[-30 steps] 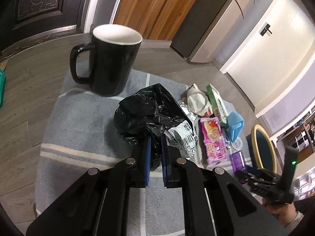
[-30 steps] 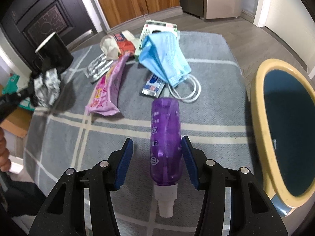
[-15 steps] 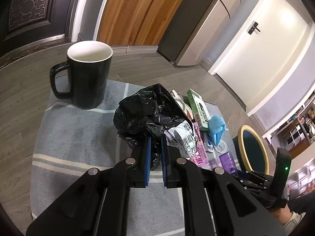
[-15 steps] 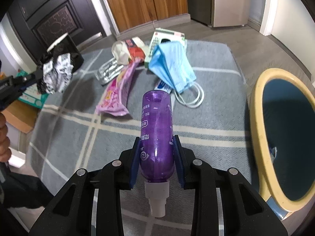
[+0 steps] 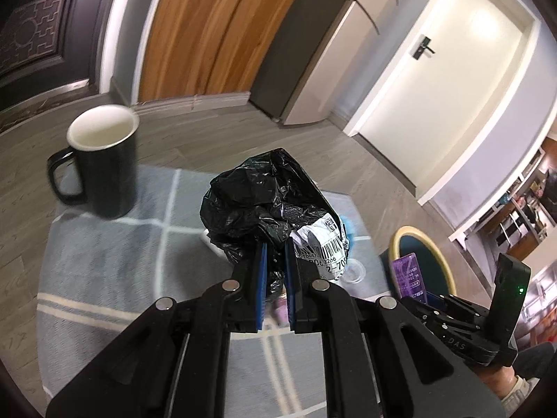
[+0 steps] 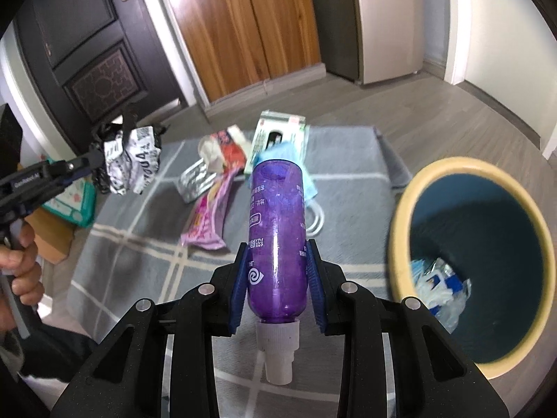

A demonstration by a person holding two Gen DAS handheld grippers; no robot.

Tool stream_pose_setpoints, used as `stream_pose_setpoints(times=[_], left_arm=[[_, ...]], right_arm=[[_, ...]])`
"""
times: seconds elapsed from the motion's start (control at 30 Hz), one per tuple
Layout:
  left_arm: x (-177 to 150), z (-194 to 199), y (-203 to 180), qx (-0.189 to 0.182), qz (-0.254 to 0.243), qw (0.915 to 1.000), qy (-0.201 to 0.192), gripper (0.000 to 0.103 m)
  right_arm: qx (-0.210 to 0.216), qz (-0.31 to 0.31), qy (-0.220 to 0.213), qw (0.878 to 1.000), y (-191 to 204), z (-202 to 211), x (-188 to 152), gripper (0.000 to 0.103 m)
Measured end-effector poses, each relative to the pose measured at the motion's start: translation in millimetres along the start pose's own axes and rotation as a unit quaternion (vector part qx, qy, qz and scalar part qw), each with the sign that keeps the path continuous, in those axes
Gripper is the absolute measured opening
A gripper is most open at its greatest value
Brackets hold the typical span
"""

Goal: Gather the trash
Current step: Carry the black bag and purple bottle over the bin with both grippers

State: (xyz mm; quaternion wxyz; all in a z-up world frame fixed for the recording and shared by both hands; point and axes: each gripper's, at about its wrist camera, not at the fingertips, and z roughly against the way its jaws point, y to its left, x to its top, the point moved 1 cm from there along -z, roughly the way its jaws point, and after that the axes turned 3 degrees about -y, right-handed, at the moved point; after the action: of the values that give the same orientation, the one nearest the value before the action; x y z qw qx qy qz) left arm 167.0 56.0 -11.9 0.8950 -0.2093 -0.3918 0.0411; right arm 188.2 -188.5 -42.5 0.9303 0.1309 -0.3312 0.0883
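My left gripper (image 5: 275,249) is shut on a crumpled black plastic bag (image 5: 254,198) with a white barcode label, held above the grey rug; it also shows in the right wrist view (image 6: 130,158). My right gripper (image 6: 276,257) is shut on a purple plastic bottle (image 6: 276,230), white cap towards me, lifted off the rug. The bottle also shows in the left wrist view (image 5: 407,275). A trash bin (image 6: 400,216) with a yellow rim and dark blue inside stands right of the bottle, with some white and blue trash at its bottom.
On the grey checked rug (image 6: 139,254) lie a pink wrapper (image 6: 209,223), a foil blister pack (image 6: 196,184), a red and white wrapper (image 6: 226,151), a green-white box (image 6: 278,132) and a blue face mask (image 6: 278,151). A black mug (image 5: 101,160) stands at the rug's far left.
My right gripper closed on the purple bottle and lifted it off the rug towards the bin. My left gripper rose higher with the black bag.
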Motion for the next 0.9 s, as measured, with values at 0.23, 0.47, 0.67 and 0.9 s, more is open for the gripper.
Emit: stream_pose_setpoints(times=[0.23,0.47,0.67,0.9], left_arm=[[8,-12,-48,-0.032,-0.026,0.9992,-0.003,0.008],[3,-35,-103,-0.068,-0.056,0.9961,0.012,0.008],[-8,-59,-158,-0.101,-0.086,0.9907,0.031,0.008],[-27,-95,-219,-0.133,-0.119,0.9821,0.058,0.009]], right_arm=[[-0.011,-0.019,-0.038,0.999,-26,32,6,0.033],[-0.034,-0.045,-0.061,0.997,-63,60,2,0.033],[-0.057,-0.074,-0.072,0.993,-98,77,-8,0.033],[-0.077,-0.113,-0.092,0.986,-136,98,-15,0.033]])
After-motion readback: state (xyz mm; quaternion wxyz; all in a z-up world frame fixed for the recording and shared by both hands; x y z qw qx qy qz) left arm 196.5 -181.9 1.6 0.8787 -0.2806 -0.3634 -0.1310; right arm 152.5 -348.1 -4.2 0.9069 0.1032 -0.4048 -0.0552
